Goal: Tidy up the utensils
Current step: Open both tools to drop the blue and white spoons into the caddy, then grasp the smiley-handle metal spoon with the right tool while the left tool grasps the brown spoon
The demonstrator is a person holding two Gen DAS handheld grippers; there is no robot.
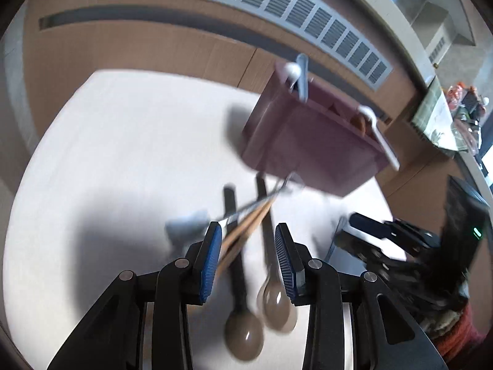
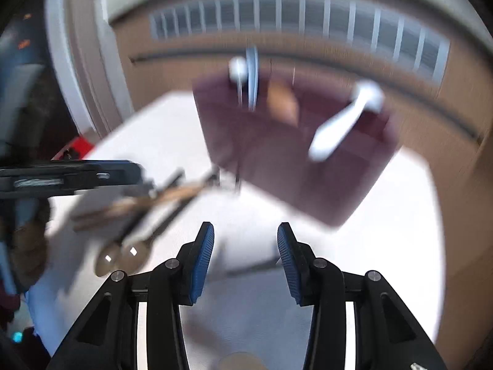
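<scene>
Both claws hang over the white table [image 1: 107,154]. Left claw [image 1: 248,256]: jaws apart, pressing on nothing; wooden chopsticks [image 1: 246,228] and a thin metal utensil [image 1: 255,202] cross the gap close against the nine o'clock pad, and blur hides whether they touch it. Right claw [image 2: 243,259]: jaws apart, only bare table between them.

Largest of the things is the mauve utensil holder [image 1: 308,148], at one o'clock from the left claw, at twelve o'clock from the right one. White and grey handles [image 1: 300,77] stick up from its far compartment; a white spoon [image 1: 379,132] leans over its three o'clock rim.

Two brown spoons [image 1: 262,314] with dark handles lie side by side on the table at six o'clock, under the left claw.
</scene>
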